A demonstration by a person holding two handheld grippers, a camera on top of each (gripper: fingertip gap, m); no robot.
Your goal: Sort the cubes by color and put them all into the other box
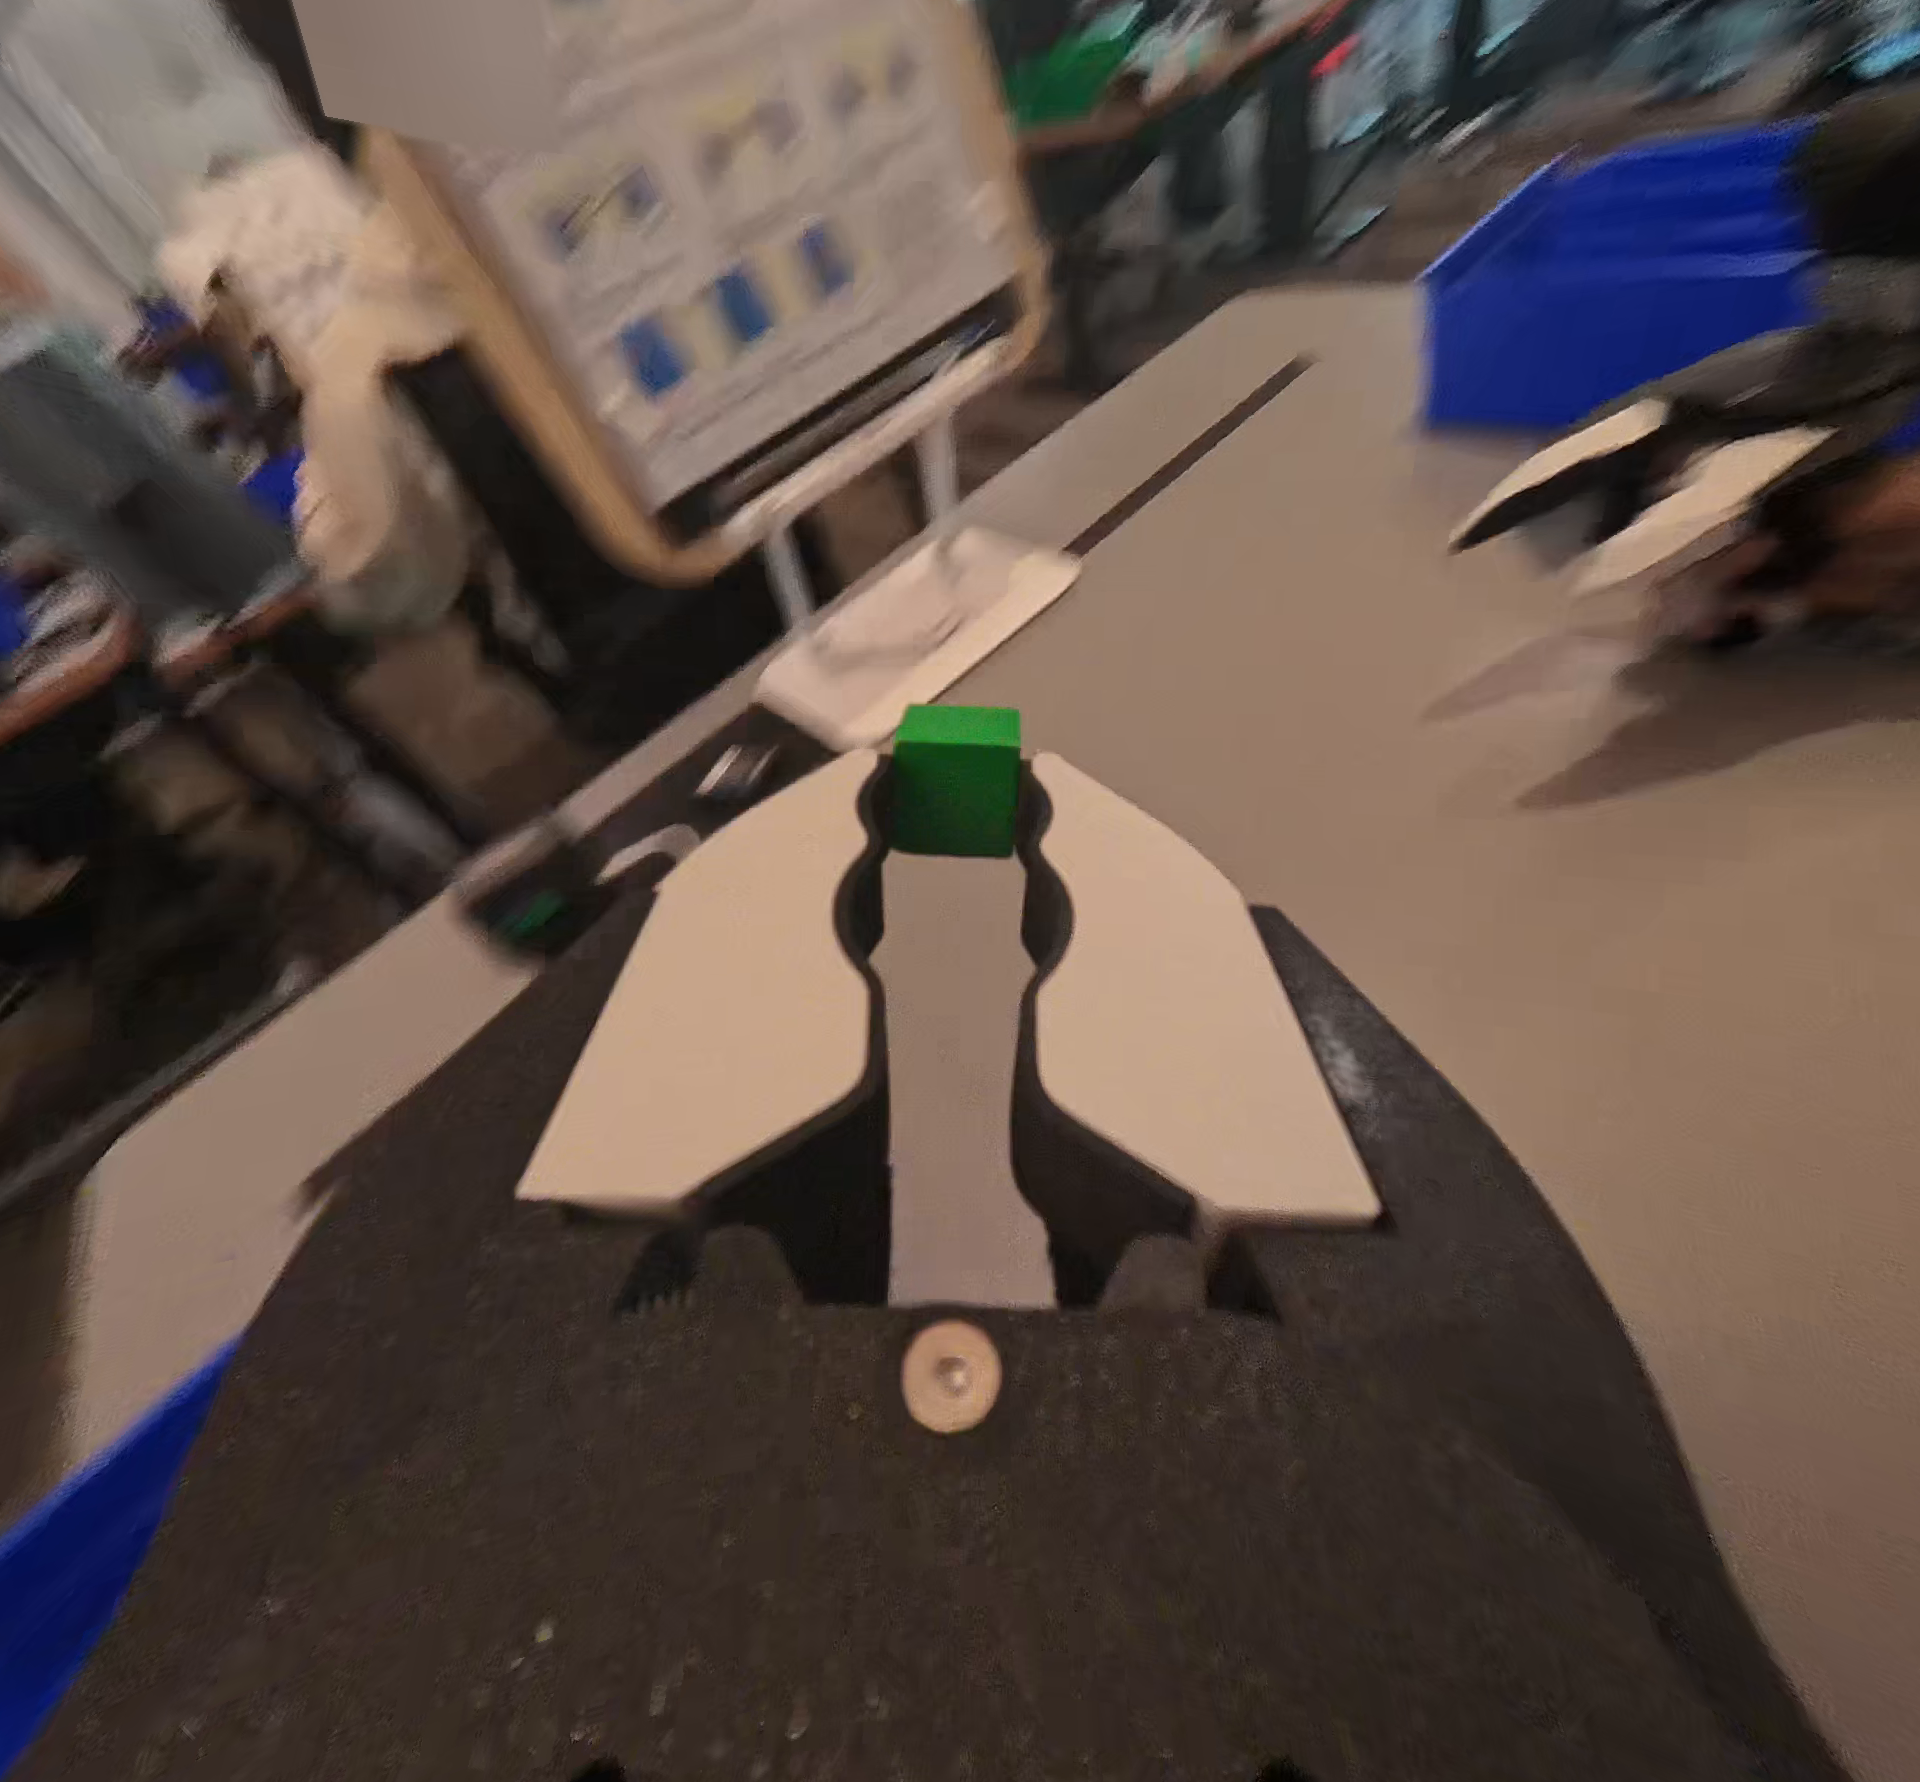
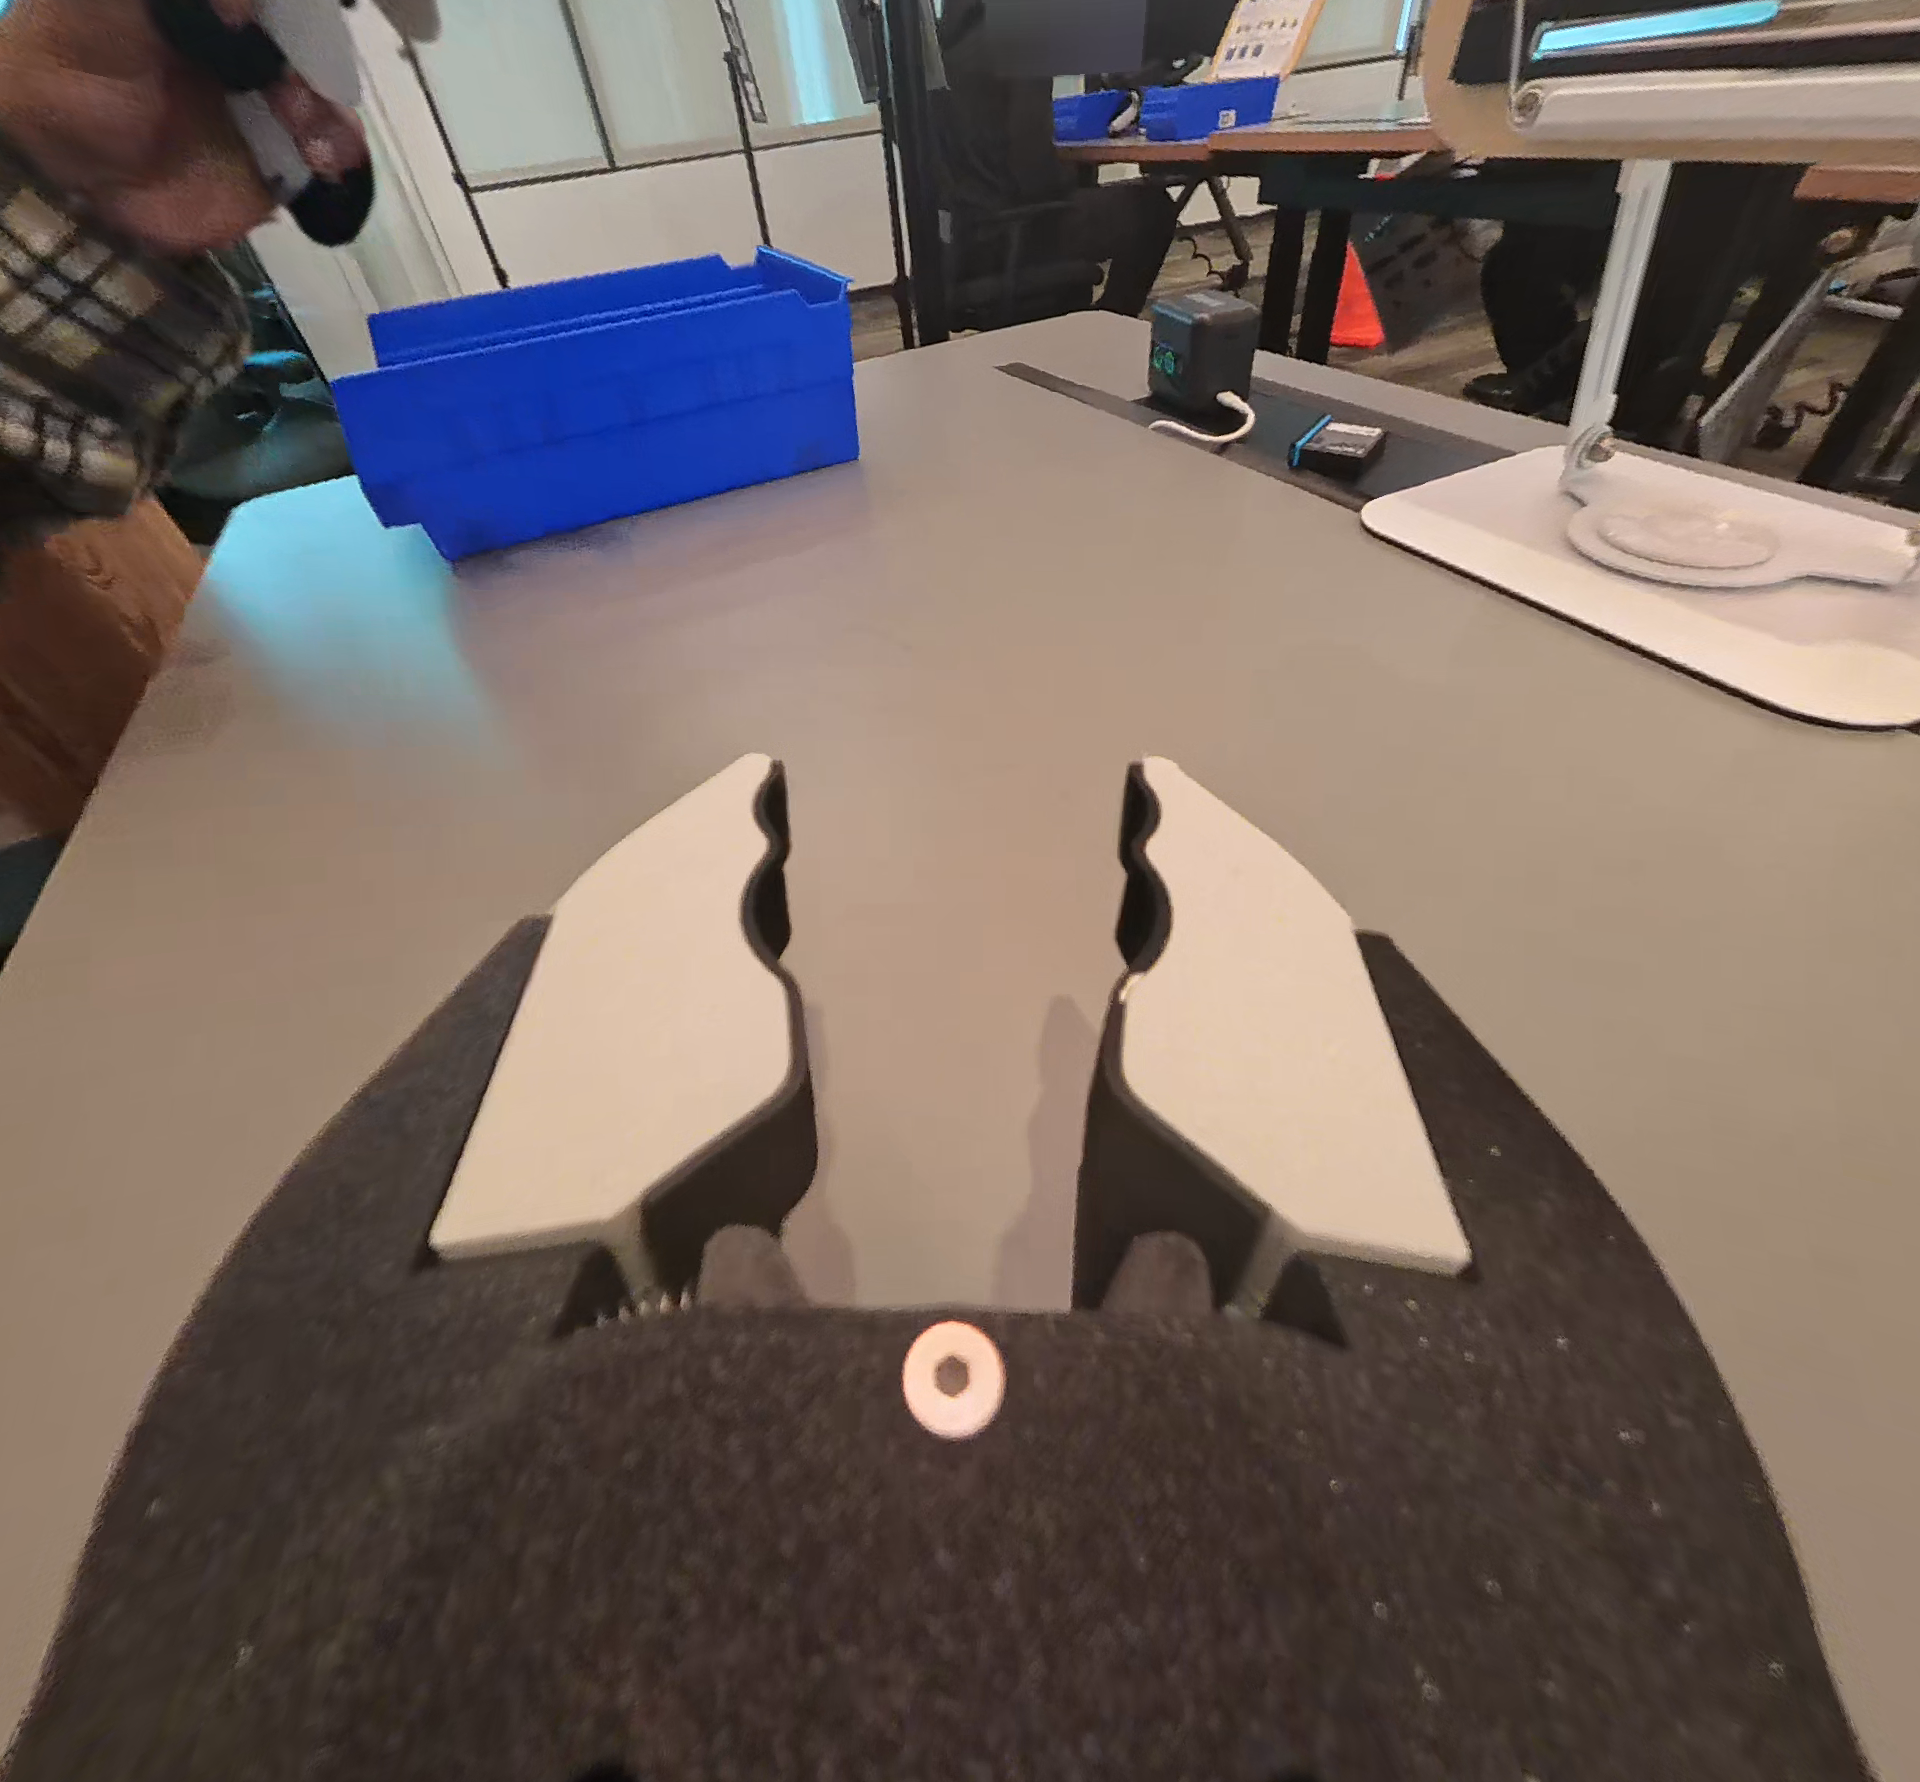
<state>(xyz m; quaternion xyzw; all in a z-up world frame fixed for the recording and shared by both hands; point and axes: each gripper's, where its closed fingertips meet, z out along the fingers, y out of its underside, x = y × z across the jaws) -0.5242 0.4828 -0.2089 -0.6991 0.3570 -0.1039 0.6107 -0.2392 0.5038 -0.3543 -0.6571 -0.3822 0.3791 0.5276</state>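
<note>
A broad grey table [image 2: 1039, 610] with a smooth matt top fills most of both views, its middle bare and its far edge rounded at the corner. On its far left side in the right wrist view stands a blue box [image 2: 613, 402] of ribbed plastic, long and open-topped; what lies inside it is hidden by its wall. Another blue bin [image 1: 1621, 298] shows blurred in the left wrist view, and a blue corner at that view's lower left is cut off by the frame. To the right a flat white stand base [image 2: 1642, 579] with rounded corners rests on the table, near a black strip bearing small dark devices. The right gripper [image 2: 956, 797] hovers low over bare table, its pale fingers with wavy dark inner pads spread wide and empty. The left gripper [image 1: 956, 797] is pinched narrow on a small green cube [image 1: 957, 782], matt and sharp-edged, held at the fingertips above the table; much of that view is smeared
</note>
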